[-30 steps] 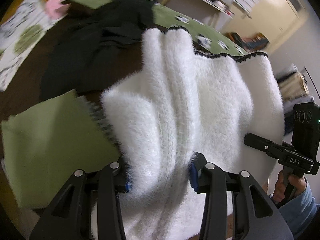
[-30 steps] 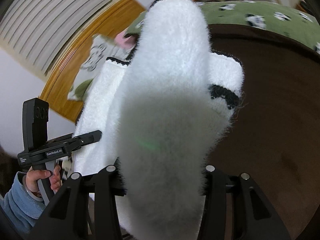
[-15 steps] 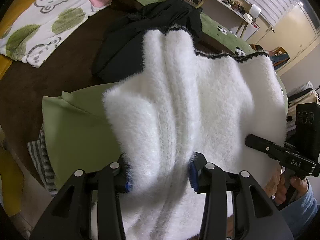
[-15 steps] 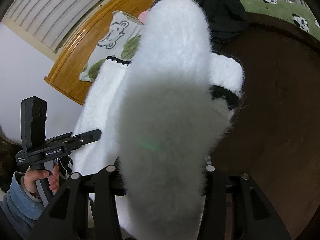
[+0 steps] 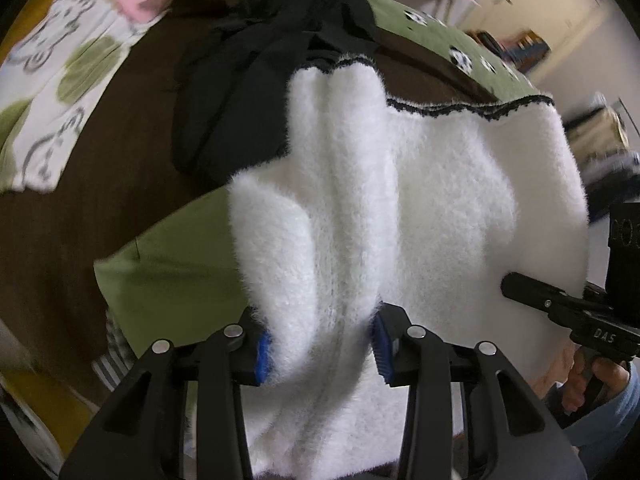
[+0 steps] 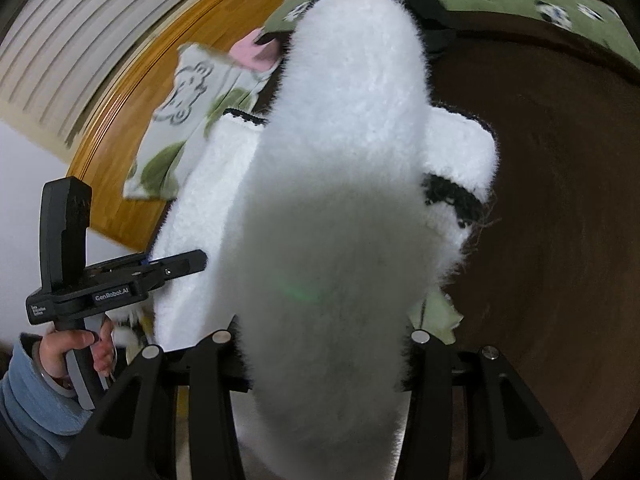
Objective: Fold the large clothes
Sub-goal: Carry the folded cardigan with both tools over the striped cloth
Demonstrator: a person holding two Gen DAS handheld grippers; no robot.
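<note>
Fluffy white sweater with black trim [image 5: 440, 184] hangs bunched between both tongs, left tongs [image 5: 322, 350] and right tongs [image 6: 320, 354] each clamped on it above the brown bed [image 6: 560, 200].

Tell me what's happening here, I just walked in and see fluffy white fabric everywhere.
A person is folding laundry with a hand-held gripper in each hand. Both the left hand-held gripper and the right hand-held gripper are clamped on a bunched edge of a fluffy white sweater with black trim, holding it up, spread between them, over a brown bedspread. A black garment lies unfolded further back, and a folded green garment sits below the sweater. The sweater is not yet laid down.
</note>
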